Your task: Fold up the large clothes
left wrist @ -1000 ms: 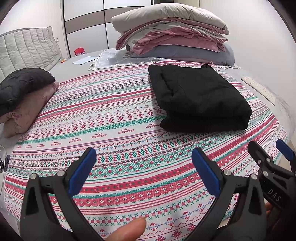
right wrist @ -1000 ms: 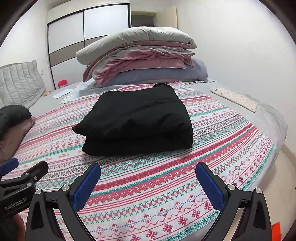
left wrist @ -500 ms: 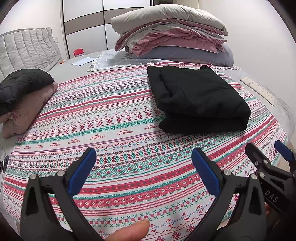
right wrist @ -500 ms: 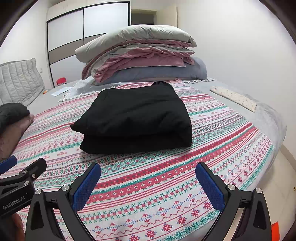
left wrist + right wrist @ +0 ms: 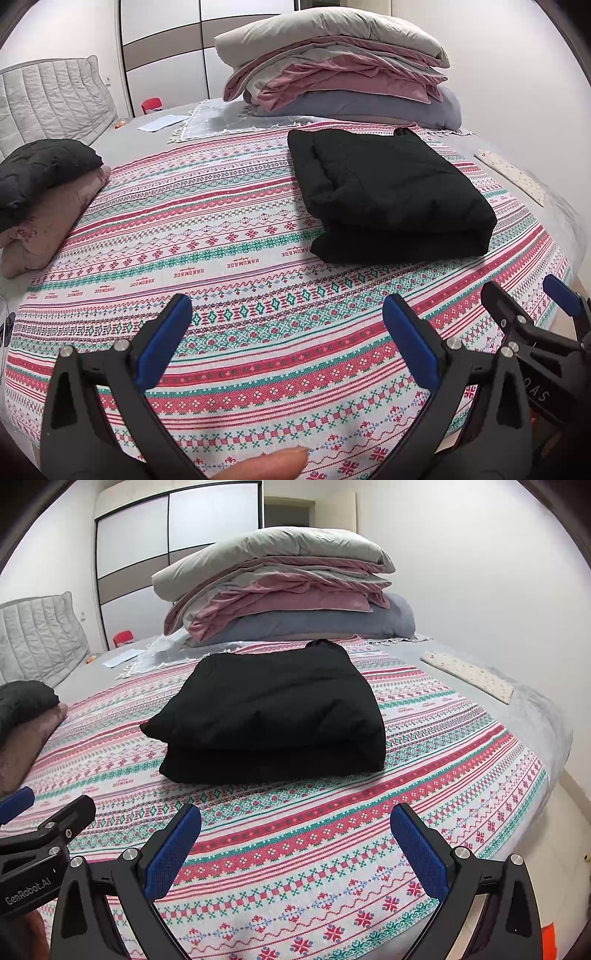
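Observation:
A black garment (image 5: pixel 391 195) (image 5: pixel 273 716) lies folded into a thick rectangle on the patterned bedspread (image 5: pixel 207 236) (image 5: pixel 317 834). My left gripper (image 5: pixel 288 332) hovers open over the bed's near edge, well short of the garment, with nothing between its blue pads. Beside it my right gripper (image 5: pixel 295 838) is open too, facing the garment's near fold from a short distance. The right gripper (image 5: pixel 532 306) shows at the right edge of the left wrist view, and the left gripper's fingers (image 5: pixel 48 819) at the left edge of the right wrist view.
A stack of pillows and pink and grey bedding (image 5: pixel 332 70) (image 5: pixel 280 587) stands at the head of the bed. A dark garment on a pink one (image 5: pixel 40 195) lies at the left. A flowered cloth (image 5: pixel 469 675) lies by the right wall. A fingertip (image 5: pixel 266 465) shows below.
Both views have drifted slightly, with the garment sitting a little lower and closer in the right wrist view. Both grippers stay open and the garment has not moved.

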Motion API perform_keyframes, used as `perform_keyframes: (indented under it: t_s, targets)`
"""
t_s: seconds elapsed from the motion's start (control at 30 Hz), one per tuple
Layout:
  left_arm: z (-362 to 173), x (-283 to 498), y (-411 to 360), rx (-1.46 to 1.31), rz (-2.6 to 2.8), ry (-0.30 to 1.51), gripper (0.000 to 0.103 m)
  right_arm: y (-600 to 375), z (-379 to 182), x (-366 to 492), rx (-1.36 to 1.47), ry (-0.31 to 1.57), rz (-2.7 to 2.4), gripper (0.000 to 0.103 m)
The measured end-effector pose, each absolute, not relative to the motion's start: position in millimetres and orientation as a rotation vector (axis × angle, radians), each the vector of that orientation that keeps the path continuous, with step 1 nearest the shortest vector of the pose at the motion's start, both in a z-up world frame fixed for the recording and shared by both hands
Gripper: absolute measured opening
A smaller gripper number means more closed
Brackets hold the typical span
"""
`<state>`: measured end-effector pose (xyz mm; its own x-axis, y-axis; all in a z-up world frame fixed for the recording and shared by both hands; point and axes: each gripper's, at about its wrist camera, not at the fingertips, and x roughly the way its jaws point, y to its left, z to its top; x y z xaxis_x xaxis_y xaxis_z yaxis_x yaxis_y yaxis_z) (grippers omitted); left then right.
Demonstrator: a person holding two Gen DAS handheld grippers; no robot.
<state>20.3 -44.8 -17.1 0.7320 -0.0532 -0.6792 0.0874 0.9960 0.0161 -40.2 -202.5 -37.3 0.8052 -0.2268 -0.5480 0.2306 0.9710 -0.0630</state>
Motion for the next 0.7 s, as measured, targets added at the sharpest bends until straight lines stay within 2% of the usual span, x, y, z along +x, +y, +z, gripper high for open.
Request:
perform_keyframes:
  t_s: [0.7]
  targets:
    - [-18.3,21.0,-47.5,0.041,-0.083,0.747,0.102,-203.4,-38.8,-38.3,-0.002,0.594,-0.238,0.103]
